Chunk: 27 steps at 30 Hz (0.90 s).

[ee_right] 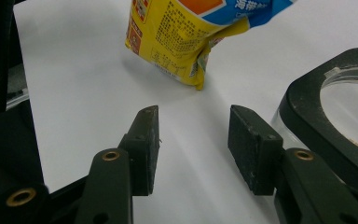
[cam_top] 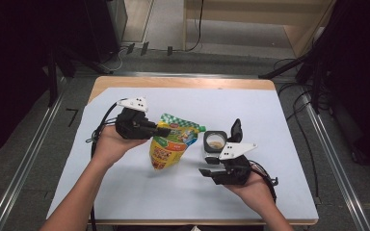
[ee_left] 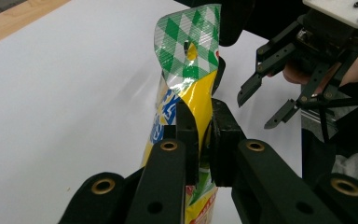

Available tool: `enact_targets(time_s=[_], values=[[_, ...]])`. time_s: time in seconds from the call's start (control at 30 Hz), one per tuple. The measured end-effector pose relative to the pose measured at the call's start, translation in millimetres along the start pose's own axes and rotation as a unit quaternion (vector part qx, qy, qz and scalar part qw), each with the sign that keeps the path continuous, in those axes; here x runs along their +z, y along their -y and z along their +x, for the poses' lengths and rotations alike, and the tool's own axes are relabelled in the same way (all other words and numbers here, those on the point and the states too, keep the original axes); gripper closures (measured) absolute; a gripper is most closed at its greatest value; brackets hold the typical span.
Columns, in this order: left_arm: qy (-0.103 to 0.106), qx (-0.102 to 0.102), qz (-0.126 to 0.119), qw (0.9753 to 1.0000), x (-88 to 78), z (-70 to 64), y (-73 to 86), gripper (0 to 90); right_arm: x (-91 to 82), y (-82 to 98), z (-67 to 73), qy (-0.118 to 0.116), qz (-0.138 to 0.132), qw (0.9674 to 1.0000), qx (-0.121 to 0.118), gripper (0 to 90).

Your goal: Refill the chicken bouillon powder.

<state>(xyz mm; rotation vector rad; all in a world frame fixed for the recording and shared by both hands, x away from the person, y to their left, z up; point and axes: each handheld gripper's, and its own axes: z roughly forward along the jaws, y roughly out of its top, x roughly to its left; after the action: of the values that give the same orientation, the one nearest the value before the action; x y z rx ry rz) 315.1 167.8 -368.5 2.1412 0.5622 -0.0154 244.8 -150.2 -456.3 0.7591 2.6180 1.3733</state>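
Note:
A yellow snack pouch (cam_top: 169, 147) with a green checked top hangs tilted over the white table cover (cam_top: 125, 192), its bottom low near the sheet. My left gripper (cam_top: 163, 131) is shut on the pouch's upper part; in the left gripper view both pads pinch the pouch (ee_left: 186, 60) just under the checked strip, at my left gripper (ee_left: 204, 126). My right gripper (cam_top: 211, 165) is to the right of the pouch, open, with nothing between its jaws. In the right gripper view the pouch (ee_right: 177, 32) lies ahead of my right gripper (ee_right: 193, 126).
A clear container (cam_top: 215, 142) with a black rim stands just beyond my right gripper, close beside its right jaw (ee_right: 307, 98). My right gripper (ee_left: 256, 111) appears across from the pouch. The wooden table edge (cam_top: 183, 83) runs along the far side.

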Motion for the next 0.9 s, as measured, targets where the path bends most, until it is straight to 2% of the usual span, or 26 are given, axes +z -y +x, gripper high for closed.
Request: enact_targets(time_s=[0.43,0.57,0.63,0.77,0.87,0.9], values=[[0.007,0.004,-0.010,0.9999,-23.4,2.7,31.1,84.3,3.3,-1.0,1.8,-0.003,0.004,1.0000,-0.002,54.9],[-0.008,0.009,-0.005,0.9999,-28.4,0.6,37.7,82.6,4.6,-1.5,1.2,-0.002,0.002,1.0000,-0.007,54.9],[-0.007,0.009,-0.010,0.9999,-28.6,1.4,40.6,81.1,5.1,-1.9,1.2,-0.004,0.005,1.0000,-0.006,54.9],[0.004,0.018,-0.005,0.9998,-27.0,0.4,43.3,76.1,5.2,-2.8,1.4,-0.005,0.002,0.9999,-0.009,54.9],[0.017,0.022,-0.003,0.9996,-24.1,0.1,44.7,63.7,4.6,-2.6,1.1,-0.005,0.004,1.0000,-0.006,55.0],[0.014,0.026,-0.001,0.9996,-22.6,-0.7,45.1,61.2,4.5,-2.5,0.4,-0.005,0.003,1.0000,-0.008,54.9]])
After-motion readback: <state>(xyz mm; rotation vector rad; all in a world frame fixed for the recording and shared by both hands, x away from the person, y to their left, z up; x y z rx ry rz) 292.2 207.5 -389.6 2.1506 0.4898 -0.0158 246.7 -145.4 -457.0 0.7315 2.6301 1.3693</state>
